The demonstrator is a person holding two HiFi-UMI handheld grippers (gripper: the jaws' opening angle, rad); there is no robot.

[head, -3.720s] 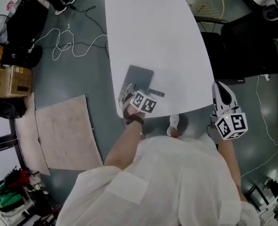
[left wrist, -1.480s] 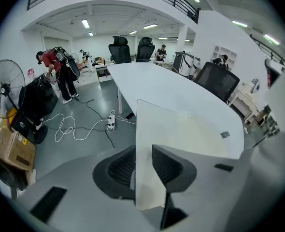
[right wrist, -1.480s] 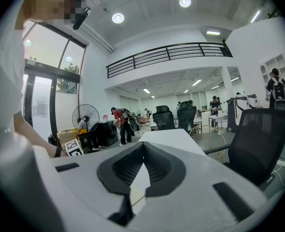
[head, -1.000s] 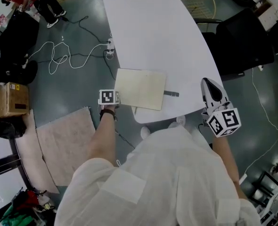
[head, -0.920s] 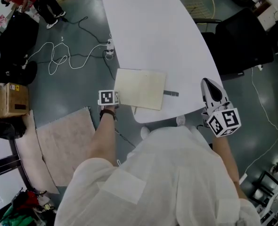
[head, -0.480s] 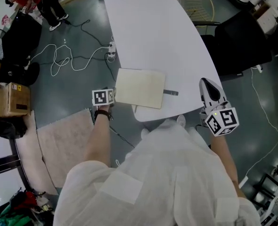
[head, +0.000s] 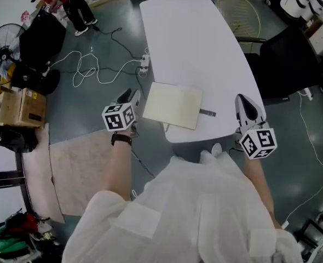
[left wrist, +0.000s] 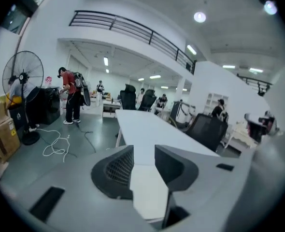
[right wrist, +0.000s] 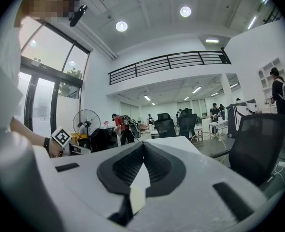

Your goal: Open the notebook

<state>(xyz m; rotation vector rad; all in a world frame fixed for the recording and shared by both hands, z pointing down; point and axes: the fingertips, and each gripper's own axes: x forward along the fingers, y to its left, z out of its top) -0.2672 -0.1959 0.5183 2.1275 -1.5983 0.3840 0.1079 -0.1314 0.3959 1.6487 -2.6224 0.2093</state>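
Note:
The notebook (head: 172,106) lies open and flat on the near end of the white table (head: 194,43), its cream pages up; a small dark strip (head: 208,113) pokes out at its right edge. My left gripper (head: 130,96) hangs in the air off the table's left edge, beside the notebook and apart from it. Its jaws have just been closing, but they stand open with nothing between them; the cream page (left wrist: 149,187) shows through the gap of the left gripper (left wrist: 143,151). My right gripper (head: 242,99) sits at the table's right edge, shut and empty (right wrist: 143,145).
A black office chair (head: 293,59) stands to the right of the table. White cables (head: 90,67) and a power strip (head: 145,62) lie on the floor to the left, along with a rug (head: 79,163), a cardboard box (head: 22,106) and a fan (head: 0,43).
The notebook, shut and grey earlier, now lies open. Over the last second my left gripper has risen and drawn left, off the notebook's left edge. The right gripper has stayed put.

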